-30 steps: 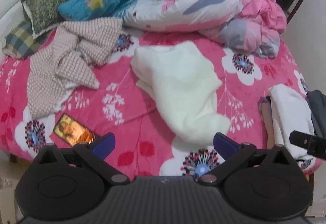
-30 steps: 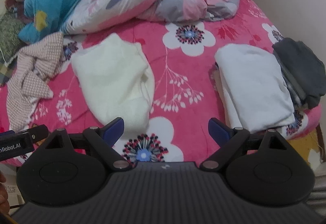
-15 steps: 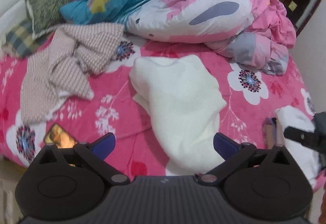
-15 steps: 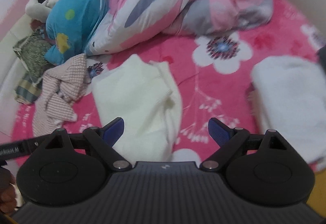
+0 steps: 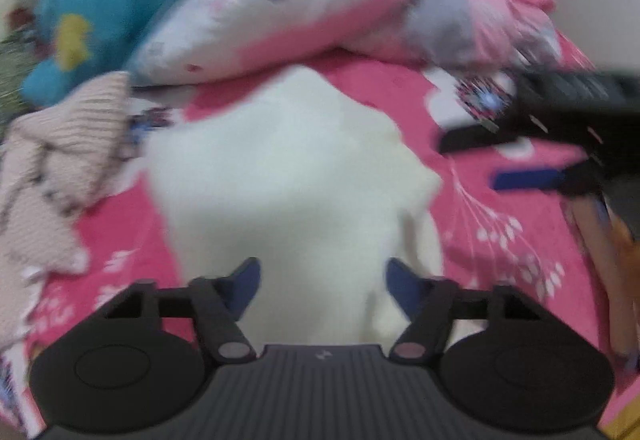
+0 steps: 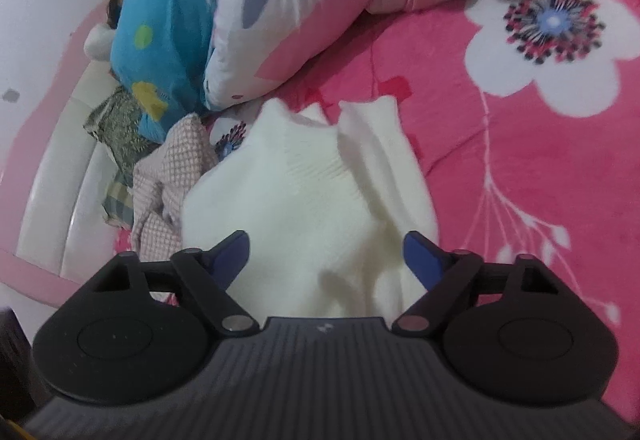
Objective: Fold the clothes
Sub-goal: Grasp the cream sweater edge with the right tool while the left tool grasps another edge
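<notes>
Left hand-held gripper (image 5: 322, 282) is seen half open, jaws just narrowed, over the cream knitted garment (image 5: 288, 176); nothing is gripped. Right hand-held gripper (image 6: 326, 254), wider, likewise. The garment is spread on the pink floral bed (image 6: 520, 168), beside a checked beige cloth (image 6: 168, 176).

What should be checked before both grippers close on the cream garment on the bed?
1. Left gripper over the cream garment: ok, cloth shows between its jaws, which have just been closing.
2. Left pads pressing the cloth: cannot tell, the picture is blurred.
3. Right gripper over the same garment: ok, jaws open and just narrowing a little, cloth lies between them.
4. Garment lying flat: not ok, it is rumpled, with a flap folded over on its right side.
5. Checked garment apart from the cream one: not ok, their edges meet.
6. Grippers apart from each other: ok, the right one sits off to the side.
</notes>
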Demonstrator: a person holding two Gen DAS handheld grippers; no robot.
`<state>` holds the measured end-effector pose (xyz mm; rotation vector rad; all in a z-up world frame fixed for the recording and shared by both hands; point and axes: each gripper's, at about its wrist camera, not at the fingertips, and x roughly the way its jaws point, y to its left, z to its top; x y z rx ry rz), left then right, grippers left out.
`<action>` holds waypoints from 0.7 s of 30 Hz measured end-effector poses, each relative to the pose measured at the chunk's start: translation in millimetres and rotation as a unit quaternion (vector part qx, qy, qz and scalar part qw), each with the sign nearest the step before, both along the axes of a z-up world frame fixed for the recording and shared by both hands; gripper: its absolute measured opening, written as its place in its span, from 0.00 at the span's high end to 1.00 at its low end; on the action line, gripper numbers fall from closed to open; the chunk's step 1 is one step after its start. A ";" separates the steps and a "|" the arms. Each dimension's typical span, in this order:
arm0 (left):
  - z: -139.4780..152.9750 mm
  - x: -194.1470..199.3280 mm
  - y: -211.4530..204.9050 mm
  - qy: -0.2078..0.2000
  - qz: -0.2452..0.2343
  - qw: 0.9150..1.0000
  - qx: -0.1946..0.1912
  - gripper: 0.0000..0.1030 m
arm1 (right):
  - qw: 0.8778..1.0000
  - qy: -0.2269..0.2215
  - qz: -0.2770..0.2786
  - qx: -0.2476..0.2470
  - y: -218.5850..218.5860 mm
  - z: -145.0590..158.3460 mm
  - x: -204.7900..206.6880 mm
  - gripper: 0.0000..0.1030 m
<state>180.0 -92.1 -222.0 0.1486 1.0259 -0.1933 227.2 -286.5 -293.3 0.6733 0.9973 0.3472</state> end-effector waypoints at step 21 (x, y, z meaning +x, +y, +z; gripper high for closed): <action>-22.8 -5.6 -3.0 -0.074 0.004 0.997 -0.038 0.25 | 0.972 -0.033 0.140 0.185 53.4 10.1 32.0 0.96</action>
